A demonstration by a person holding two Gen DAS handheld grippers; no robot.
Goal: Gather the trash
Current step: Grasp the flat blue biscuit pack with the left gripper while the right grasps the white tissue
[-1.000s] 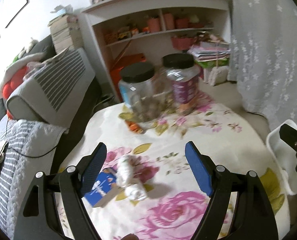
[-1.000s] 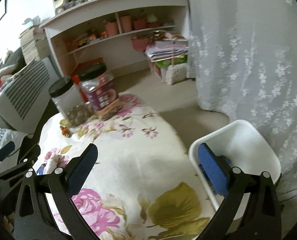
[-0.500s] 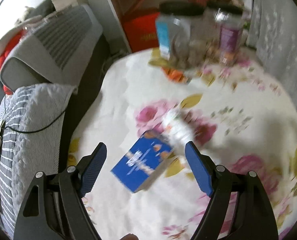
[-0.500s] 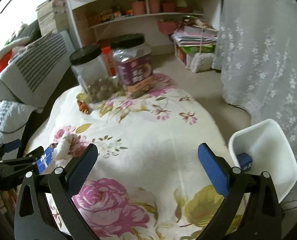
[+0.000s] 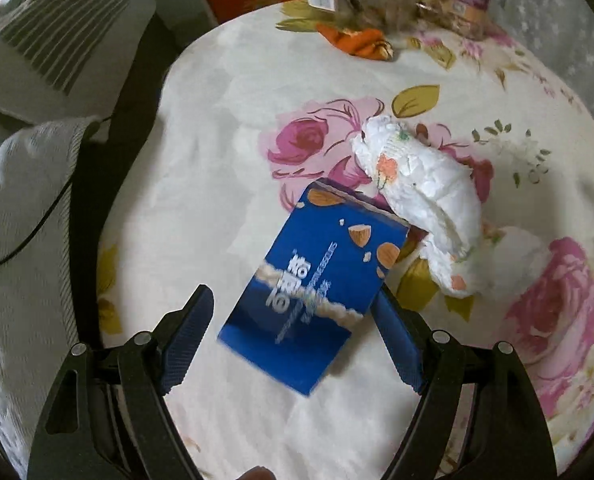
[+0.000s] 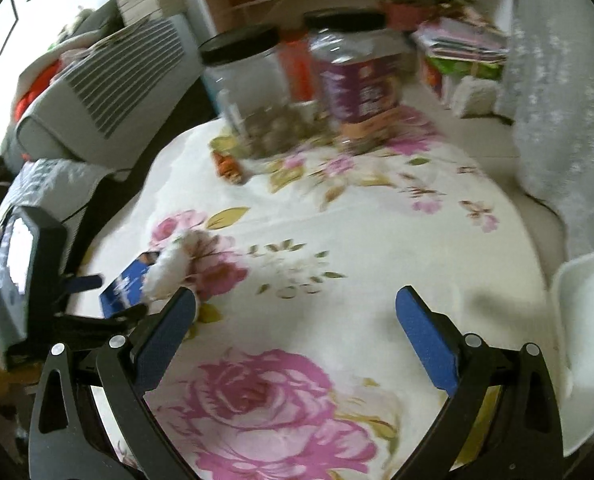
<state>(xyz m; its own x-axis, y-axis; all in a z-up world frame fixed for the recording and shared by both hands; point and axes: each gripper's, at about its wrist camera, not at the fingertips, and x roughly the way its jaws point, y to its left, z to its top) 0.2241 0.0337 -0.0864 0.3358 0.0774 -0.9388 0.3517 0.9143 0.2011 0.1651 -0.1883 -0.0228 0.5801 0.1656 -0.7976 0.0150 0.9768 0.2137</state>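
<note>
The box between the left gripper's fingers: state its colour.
Blue box, almond pictures; left wrist view.

- White print is carried on the face of the blue box [image 5: 317, 280], beside pictures of almonds; large Chinese characters and a line of small Latin capitals can be made out, but both are too blurred to be read.
- A purple label is borne by the jar [image 6: 357, 80] with the black lid; its white print is smeared and cannot be read.
- No other text, brand, number or sign can be read.
</note>
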